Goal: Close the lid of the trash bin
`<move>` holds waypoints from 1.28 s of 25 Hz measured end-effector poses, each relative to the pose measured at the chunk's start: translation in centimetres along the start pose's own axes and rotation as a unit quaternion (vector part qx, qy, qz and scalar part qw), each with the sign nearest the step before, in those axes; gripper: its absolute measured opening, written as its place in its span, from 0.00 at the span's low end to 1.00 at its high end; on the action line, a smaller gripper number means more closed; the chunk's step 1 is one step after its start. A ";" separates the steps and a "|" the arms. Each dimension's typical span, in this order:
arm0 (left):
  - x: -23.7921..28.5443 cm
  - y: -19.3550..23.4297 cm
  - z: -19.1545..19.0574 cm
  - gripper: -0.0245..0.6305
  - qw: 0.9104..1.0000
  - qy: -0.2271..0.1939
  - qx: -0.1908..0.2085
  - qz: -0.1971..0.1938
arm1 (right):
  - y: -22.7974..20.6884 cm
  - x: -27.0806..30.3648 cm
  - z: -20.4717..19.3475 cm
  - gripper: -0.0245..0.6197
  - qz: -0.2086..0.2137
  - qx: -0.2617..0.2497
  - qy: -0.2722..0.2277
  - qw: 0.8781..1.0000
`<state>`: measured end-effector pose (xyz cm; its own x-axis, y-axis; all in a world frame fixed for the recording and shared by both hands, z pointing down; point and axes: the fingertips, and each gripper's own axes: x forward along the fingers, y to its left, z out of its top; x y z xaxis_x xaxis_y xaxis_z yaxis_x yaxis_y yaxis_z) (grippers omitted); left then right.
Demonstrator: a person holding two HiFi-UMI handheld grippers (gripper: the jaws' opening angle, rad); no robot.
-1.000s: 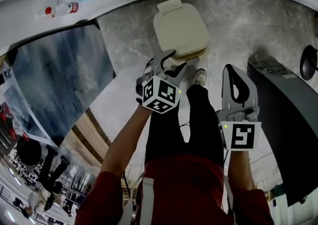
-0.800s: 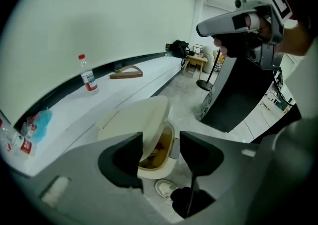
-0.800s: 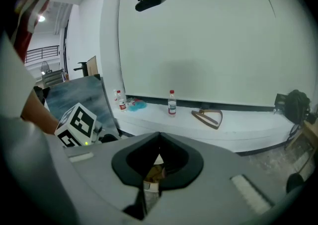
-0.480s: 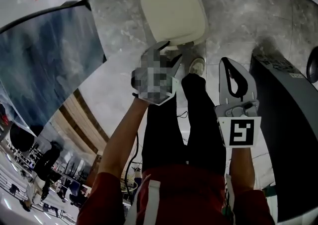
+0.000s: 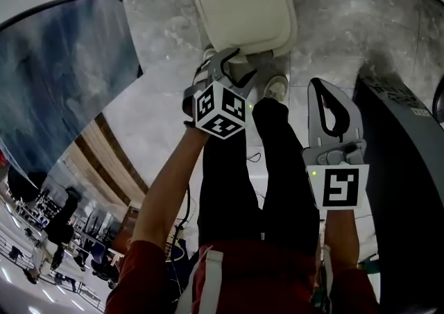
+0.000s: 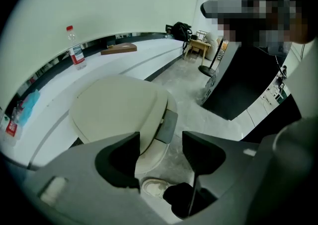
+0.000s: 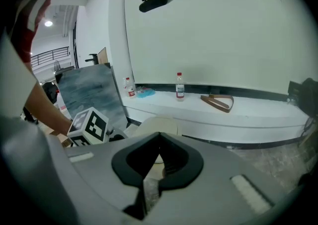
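On grey marbled floor, at white ledge foot: cream rounded plastic trash bin, lid apparently flat down. Left gripper near front edge, jaws just opened apart, empty. Right gripper pinched together, empty. Closing looks done; only pull-back left.

Floor was grey mottled stone, wall was plain white, curved white ledge ran along its foot, red-capped bottle stood on ledge, grey-blue panel stood beside it, black cabinet stood opposite.
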<state>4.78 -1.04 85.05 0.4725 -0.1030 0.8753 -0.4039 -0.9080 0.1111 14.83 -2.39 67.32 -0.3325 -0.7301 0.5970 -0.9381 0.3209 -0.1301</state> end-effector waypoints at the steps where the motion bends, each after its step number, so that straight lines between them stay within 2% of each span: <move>1: 0.2 -0.1 -0.1 0.47 1.000 0.003 0.001 -0.005 | 0.1 0.1 0.0 0.04 0.001 -0.003 0.001 1.000; 9: 1.1 -0.5 -0.8 0.51 1.000 0.012 0.018 -0.017 | 0.7 1.3 0.1 0.04 0.002 -0.003 0.005 1.000; 16: 1.1 -0.5 -0.6 0.51 1.000 0.006 0.016 -0.021 | 1.4 2.4 0.3 0.04 0.005 -0.005 0.008 1.000; 21: 0.7 -0.5 -0.3 0.51 1.000 -0.004 -0.004 -0.016 | 1.5 2.5 1.2 0.04 0.005 -0.016 0.004 1.000; 27: -1.5 -1.8 0.8 0.51 1.000 -0.018 0.001 -0.015 | 1.7 2.1 3.5 0.04 0.002 -0.033 -0.005 0.999; 32: -5.8 -2.9 2.5 0.51 0.998 -0.044 -0.038 -0.006 | 2.7 0.5 7.2 0.04 0.006 -0.046 -0.020 0.999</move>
<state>5.17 1.14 78.45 0.5435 -0.1298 0.8293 -0.4540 -0.8765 0.1604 11.40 -6.26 61.53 -0.3484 -0.7495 0.5630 -0.9221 0.3818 -0.0623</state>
